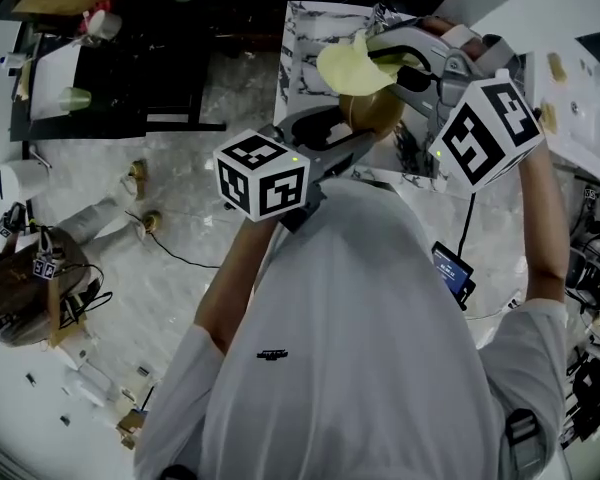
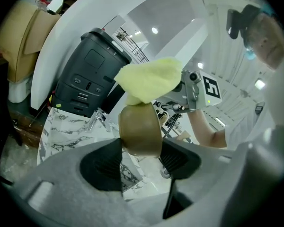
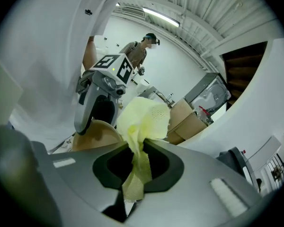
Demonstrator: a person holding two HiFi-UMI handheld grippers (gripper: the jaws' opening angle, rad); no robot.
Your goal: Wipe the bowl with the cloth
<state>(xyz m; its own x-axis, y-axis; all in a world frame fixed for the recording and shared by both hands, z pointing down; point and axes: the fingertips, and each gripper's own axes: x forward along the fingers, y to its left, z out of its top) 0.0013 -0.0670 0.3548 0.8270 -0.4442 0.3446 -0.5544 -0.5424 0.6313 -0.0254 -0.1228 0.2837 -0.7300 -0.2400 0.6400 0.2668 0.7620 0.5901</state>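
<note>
The left gripper (image 2: 141, 145) has its jaws closed on a small brown round bowl (image 2: 140, 129), pinched across its smooth wall right at the fingertips and held up in the air. The right gripper (image 3: 138, 157) is clamped on a pale yellow soft cloth (image 3: 144, 117). Its loose puff blooms just beyond that gripper's fingertips and a thin tail trails back between the pads. The puff touches the end of the bowl that lies farthest from the left fingertips. That end looks like the bowl's mouth, though no view shows the opening plainly. The bowl is rigid and probably light, and its glossy side may slip or turn under a rubbing push, so a firm grip across the widest part of the wall suits it. The cloth is limp and will fold away unless it is held bunched close to the pads. Being round, the bowl has no real long axis, and its mouth-to-base line runs outward past the left fingertips. The cloth's length runs along the right jaws.
</note>
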